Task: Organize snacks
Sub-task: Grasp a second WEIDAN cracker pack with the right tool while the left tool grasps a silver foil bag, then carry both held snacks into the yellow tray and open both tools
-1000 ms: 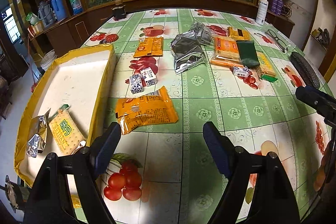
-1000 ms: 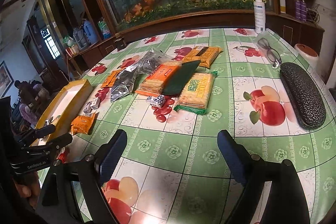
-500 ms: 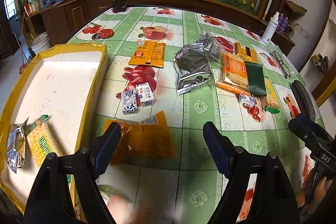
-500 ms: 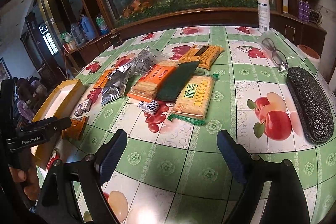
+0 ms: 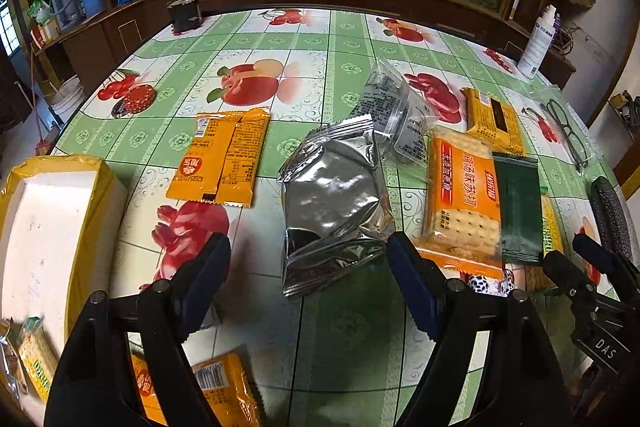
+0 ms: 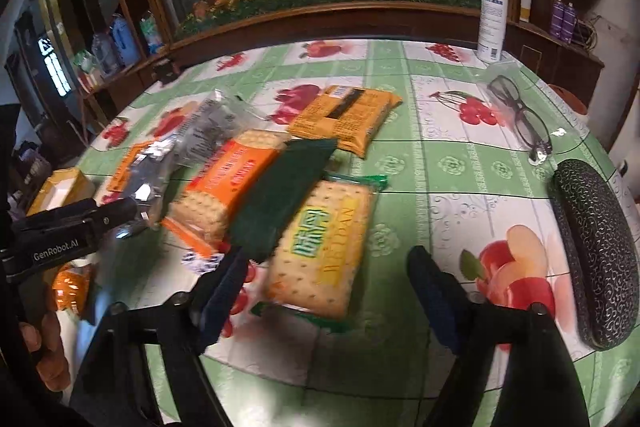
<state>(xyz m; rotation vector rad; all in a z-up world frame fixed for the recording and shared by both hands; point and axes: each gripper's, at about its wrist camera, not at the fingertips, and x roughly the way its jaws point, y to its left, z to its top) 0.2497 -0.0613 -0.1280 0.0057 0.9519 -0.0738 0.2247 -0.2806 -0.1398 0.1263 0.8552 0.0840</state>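
My left gripper (image 5: 306, 259) is open, its fingertips on either side of the near end of a crumpled silver bag (image 5: 332, 199) lying on the table. My right gripper (image 6: 328, 263) hangs over a cracker pack with a green label (image 6: 324, 247). Its jaws are closing with the pack between them, and the pads do not press on it. Beside that pack lie a dark green packet (image 6: 280, 195) and an orange cracker pack (image 6: 228, 183). The yellow-rimmed white tray (image 5: 48, 227) at the left holds a cracker pack (image 5: 36, 359).
Further snacks lie about: an orange sachet (image 5: 222, 157), a clear wrapper (image 5: 394, 107), a yellow-orange packet (image 6: 344, 115), an orange packet (image 5: 224, 387) under my left gripper. Glasses (image 6: 520, 115), a black case (image 6: 592, 247) and a spray bottle (image 6: 492, 23) stand at the right.
Both grippers moved forward over the table. The left went from the orange packet by the tray to the silver bag. The right reached the green-label cracker pack and its jaws narrowed.
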